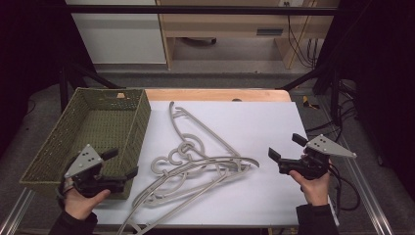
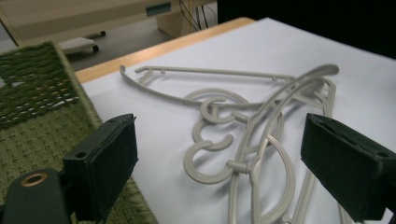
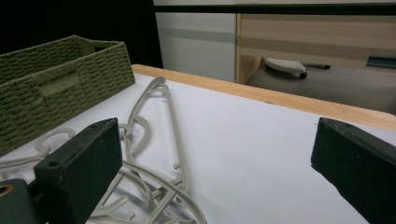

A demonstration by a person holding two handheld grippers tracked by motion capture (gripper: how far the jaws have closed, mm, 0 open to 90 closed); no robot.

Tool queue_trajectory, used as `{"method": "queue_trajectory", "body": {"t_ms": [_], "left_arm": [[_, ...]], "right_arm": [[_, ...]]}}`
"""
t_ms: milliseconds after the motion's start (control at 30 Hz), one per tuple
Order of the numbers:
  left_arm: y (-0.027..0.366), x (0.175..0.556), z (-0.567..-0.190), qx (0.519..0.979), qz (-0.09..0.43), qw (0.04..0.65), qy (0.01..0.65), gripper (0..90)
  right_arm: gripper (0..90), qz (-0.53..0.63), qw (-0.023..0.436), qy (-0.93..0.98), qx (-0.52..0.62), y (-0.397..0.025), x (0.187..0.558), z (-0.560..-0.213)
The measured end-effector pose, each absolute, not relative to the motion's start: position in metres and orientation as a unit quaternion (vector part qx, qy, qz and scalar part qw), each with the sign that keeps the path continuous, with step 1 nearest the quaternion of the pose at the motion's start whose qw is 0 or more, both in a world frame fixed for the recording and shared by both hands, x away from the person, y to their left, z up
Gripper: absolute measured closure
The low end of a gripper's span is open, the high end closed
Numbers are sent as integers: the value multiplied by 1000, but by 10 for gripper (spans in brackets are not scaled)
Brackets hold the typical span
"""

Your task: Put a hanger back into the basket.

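Observation:
Several grey plastic hangers [image 1: 195,161] lie tangled in the middle of the white sheet [image 1: 254,122], hooks curled near the centre. They also show in the left gripper view [image 2: 243,140] and the right gripper view [image 3: 154,140]. My left gripper [image 1: 122,164] is held at the front left beside the basket's near corner, open, nothing between its jaws. My right gripper [image 1: 284,147] is held at the right of the hangers, open and pointing left toward them, a short gap from the nearest hanger arm.
A green woven basket [image 1: 139,122] stands at the left, its inside bare [image 2: 42,93] [image 3: 56,79]. A wooden table edge [image 1: 215,94] runs along the back. Beyond it is a floor with cabinets and cables at the right.

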State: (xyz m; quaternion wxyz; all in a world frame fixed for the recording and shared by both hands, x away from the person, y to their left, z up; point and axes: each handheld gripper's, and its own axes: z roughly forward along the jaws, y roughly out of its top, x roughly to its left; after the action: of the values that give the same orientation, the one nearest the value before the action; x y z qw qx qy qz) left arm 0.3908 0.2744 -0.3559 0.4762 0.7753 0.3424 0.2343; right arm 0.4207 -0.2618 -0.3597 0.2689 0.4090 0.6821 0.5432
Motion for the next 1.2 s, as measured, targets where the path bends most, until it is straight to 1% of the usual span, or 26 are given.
{"method": "queue_trajectory", "body": {"t_ms": [67, 100, 200, 267, 333, 367, 400, 433, 600, 667, 767, 800, 867, 967, 1033, 1067, 1200], "left_arm": [[264, 391, -360, 787, 227, 467, 335, 118], [253, 390, -365, 799, 219, 452, 330, 127], [244, 390, -371, 810, 212, 438, 326, 133], [233, 392, -380, 825, 196, 419, 326, 149], [231, 393, -383, 829, 189, 412, 327, 158], [225, 395, -391, 839, 175, 397, 329, 175], [225, 395, -391, 839, 175, 397, 329, 193], [221, 398, -398, 846, 164, 384, 331, 212], [213, 402, -410, 851, 147, 368, 343, 300], [209, 407, -419, 859, 135, 350, 349, 333], [208, 410, -425, 860, 134, 338, 359, 380], [208, 412, -427, 861, 135, 332, 362, 380], [206, 418, -435, 862, 133, 318, 372, 436], [205, 421, -440, 860, 122, 315, 382, 495], [205, 421, -440, 862, 120, 311, 382, 505], [205, 422, -441, 862, 121, 309, 384, 545], [204, 423, -444, 866, 112, 303, 383, 602]], "right_arm": [[21, 539, 270, 686, 407, -261, 421, -360], [21, 539, 268, 688, 405, -260, 421, -360], [22, 540, 265, 688, 406, -260, 421, -360], [21, 540, 264, 689, 406, -261, 420, -359], [22, 542, 264, 688, 405, -261, 420, -359], [22, 543, 263, 687, 406, -261, 420, -358], [22, 543, 263, 687, 406, -261, 420, -358], [22, 542, 264, 688, 404, -261, 420, -359], [22, 541, 262, 689, 406, -260, 420, -359], [22, 542, 261, 689, 405, -260, 420, -359], [22, 541, 259, 690, 404, -260, 420, -359], [22, 541, 259, 690, 404, -260, 420, -359], [22, 542, 259, 690, 404, -260, 421, -359], [22, 541, 259, 691, 404, -260, 421, -359], [22, 540, 259, 691, 404, -260, 421, -360], [22, 540, 259, 691, 404, -260, 421, -360], [22, 541, 258, 691, 404, -260, 421, -360]]}}
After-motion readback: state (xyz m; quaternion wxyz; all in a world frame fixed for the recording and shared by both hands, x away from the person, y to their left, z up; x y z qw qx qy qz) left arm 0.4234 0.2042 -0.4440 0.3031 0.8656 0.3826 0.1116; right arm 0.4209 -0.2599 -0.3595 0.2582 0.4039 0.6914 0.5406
